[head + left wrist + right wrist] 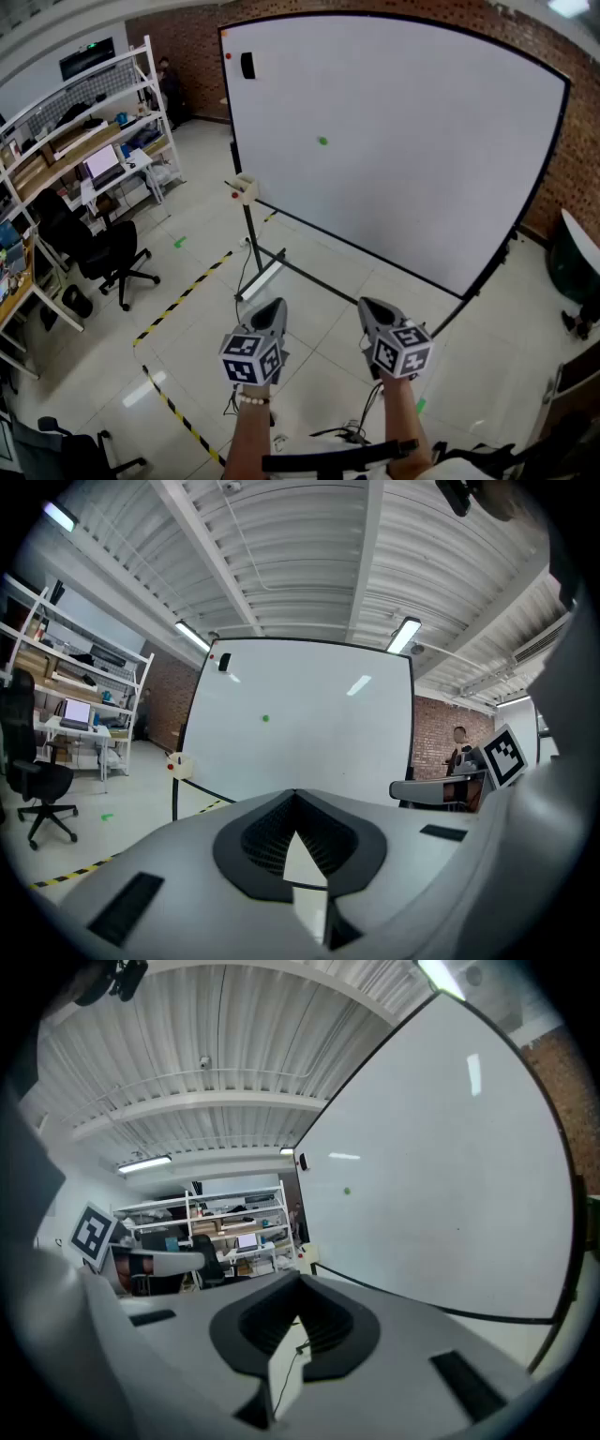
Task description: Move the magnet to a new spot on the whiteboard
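Observation:
A large whiteboard [422, 141] [309, 733] [450, 1194] stands on a wheeled frame ahead of me. A small green magnet [322, 142] [265, 718] [347, 1191] sticks to its upper left part. A red magnet [228, 56] and a black eraser [247, 66] sit near the top left corner. My left gripper [275, 307] [295, 794] and right gripper [367, 307] [300, 1279] are held low, side by side, well short of the board. Both are shut with nothing between their jaws.
White shelving with a laptop and boxes [84, 141] lines the left wall, with a black office chair [112, 253] in front. Yellow-black tape [183, 298] marks the floor. The board's stand foot [258, 279] and a small box [246, 189] are at its left. A person [459, 747] stands far off.

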